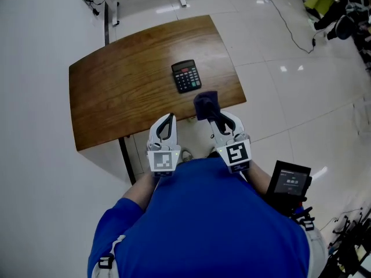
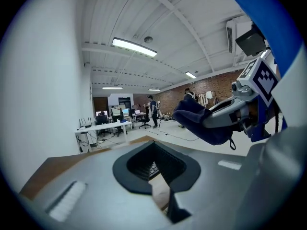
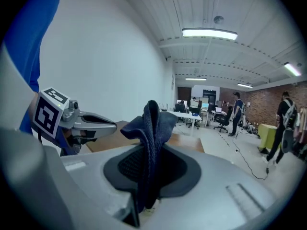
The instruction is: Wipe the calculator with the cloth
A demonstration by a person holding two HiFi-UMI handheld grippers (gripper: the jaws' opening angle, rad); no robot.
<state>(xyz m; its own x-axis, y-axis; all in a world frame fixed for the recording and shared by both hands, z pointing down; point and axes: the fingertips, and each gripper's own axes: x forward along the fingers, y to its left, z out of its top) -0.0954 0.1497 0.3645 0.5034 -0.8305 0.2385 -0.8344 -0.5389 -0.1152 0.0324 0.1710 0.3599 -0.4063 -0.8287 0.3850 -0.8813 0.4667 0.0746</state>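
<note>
Navy cloth (image 3: 151, 128) is pinched in the right gripper (image 1: 215, 122), bunched up above its jaws. The left gripper (image 1: 168, 119) seems closed on nothing. Both hover at the counter's (image 1: 116, 91) near edge; the calculator (image 1: 186, 76) lies flat further in. Best to lay the loose fold flat on the keys and drag lightly, with the left gripper steadying the case.

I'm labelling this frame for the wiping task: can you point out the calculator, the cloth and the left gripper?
calculator (image 1: 186, 76): head view, middle of its face.
cloth (image 3: 151, 126): right gripper view, the fold standing up between the jaws.
left gripper (image 1: 170, 118): head view, midway between its fingertips.
</note>
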